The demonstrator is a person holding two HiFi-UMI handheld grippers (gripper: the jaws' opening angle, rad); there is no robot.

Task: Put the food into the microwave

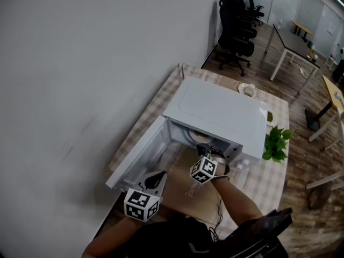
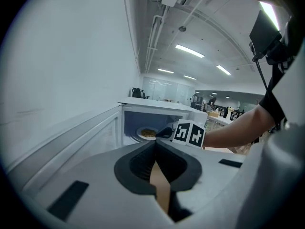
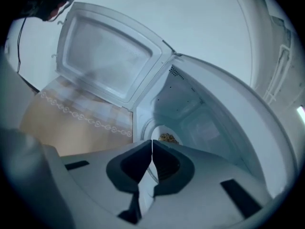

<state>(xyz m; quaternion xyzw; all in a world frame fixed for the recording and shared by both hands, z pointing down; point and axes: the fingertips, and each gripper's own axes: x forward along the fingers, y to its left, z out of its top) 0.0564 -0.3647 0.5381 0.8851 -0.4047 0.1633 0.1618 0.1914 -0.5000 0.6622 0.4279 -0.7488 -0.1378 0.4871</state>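
The white microwave point(image 1: 215, 109) stands on the table with its door point(image 1: 138, 157) swung out to the left. Inside it lies a white plate point(image 2: 144, 134) with brownish food point(image 3: 166, 138) on it. My right gripper point(image 1: 207, 147) reaches into the microwave's mouth. Its jaws are shut, tips meeting just in front of the plate's rim point(image 3: 151, 144), and I see nothing between them. In the left gripper view its dark tip point(image 2: 164, 132) sits right beside the plate. My left gripper point(image 1: 158, 177) hangs by the open door, jaws shut and empty point(image 2: 155, 144).
A checked tablecloth point(image 1: 156, 98) covers the table, which stands against a white wall. A potted green plant point(image 1: 276, 142) is to the microwave's right, a small dish point(image 1: 247, 90) behind it. Office chairs point(image 1: 236, 23) and desks point(image 1: 295, 44) fill the room beyond.
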